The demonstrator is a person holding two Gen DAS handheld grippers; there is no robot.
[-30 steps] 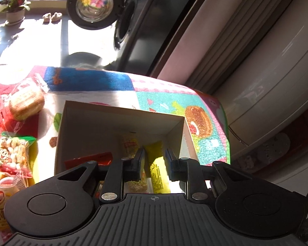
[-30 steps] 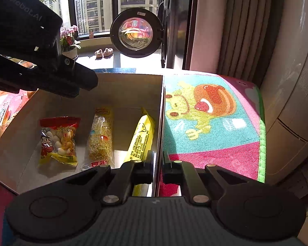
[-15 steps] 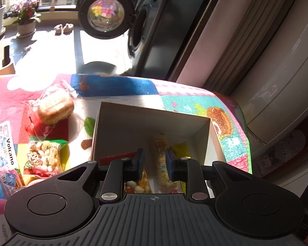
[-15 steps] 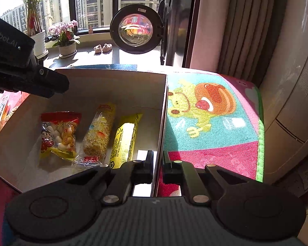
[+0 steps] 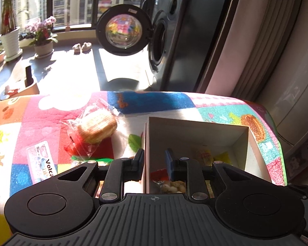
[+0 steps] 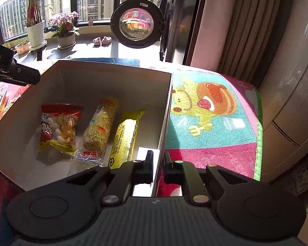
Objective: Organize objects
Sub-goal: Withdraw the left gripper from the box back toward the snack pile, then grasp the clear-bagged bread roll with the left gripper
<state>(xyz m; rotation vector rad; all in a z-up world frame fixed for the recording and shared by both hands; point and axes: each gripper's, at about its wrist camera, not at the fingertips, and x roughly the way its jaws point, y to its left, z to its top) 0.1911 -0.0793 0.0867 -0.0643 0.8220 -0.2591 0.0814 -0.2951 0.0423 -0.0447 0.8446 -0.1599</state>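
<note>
A white cardboard box stands on a colourful cartoon mat. It holds a red-yellow snack bag, a noodle snack pack and a yellow stick pack. My right gripper is shut on the box's right wall. My left gripper is open, its fingers either side of the box's left wall. Left of the box, on the mat, lie a wrapped bun and a "Volcano" packet.
A washing machine with an open round door stands behind the mat. Potted plants line the window sill. A curtain and a white cabinet are to the right. The mat edge drops off at the right.
My left gripper has drawn back and to the left out of the box, now straddling its left wall, empty. My right gripper has kept its hold on the right wall.
</note>
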